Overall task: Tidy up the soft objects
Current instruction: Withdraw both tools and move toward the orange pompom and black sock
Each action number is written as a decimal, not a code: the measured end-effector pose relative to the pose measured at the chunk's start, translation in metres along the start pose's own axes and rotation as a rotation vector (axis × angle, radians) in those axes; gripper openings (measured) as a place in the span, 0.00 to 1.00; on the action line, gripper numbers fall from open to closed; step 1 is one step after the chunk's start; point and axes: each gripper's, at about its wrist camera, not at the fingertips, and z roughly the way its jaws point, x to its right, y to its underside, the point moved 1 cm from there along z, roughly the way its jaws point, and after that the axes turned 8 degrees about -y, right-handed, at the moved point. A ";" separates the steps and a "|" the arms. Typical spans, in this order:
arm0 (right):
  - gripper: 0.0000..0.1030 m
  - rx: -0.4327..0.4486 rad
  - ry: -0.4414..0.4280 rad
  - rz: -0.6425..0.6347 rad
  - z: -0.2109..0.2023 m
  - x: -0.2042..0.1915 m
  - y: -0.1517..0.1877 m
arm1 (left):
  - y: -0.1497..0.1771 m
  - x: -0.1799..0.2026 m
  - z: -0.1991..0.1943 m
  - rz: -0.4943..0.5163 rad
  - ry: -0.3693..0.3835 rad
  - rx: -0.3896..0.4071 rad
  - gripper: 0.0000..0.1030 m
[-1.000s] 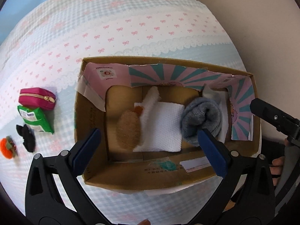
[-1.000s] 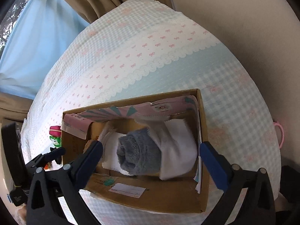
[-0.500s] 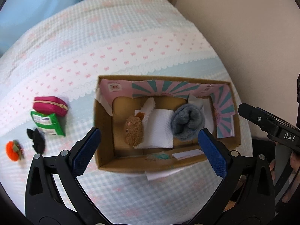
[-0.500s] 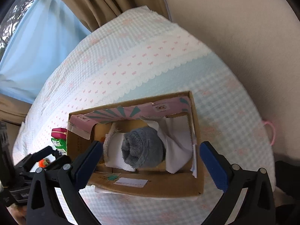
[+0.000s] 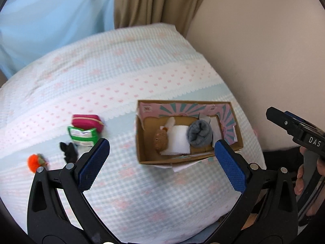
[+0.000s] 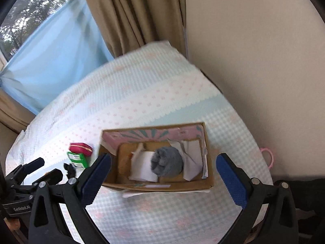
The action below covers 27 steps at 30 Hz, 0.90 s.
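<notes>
I hold both the left gripper [image 5: 160, 158] and right gripper [image 6: 163, 172] wide and empty above the cardboard box [image 5: 142, 142], leaving its grey towel [image 5: 199, 132] packed.

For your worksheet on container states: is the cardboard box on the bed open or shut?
Open. The cardboard box has no lid over it; the grey rolled towel and brown plush show inside.

One box [image 5: 142, 142], three soft items inside, four loose items outside.
</notes>
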 end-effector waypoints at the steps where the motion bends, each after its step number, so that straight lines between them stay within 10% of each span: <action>1: 1.00 0.024 0.013 -0.011 -0.010 -0.009 0.002 | 0.002 -0.007 -0.010 -0.009 0.000 0.015 0.99; 27: 1.00 0.218 -0.096 -0.153 -0.069 -0.222 0.083 | 0.089 -0.226 -0.151 -0.136 -0.139 0.203 0.99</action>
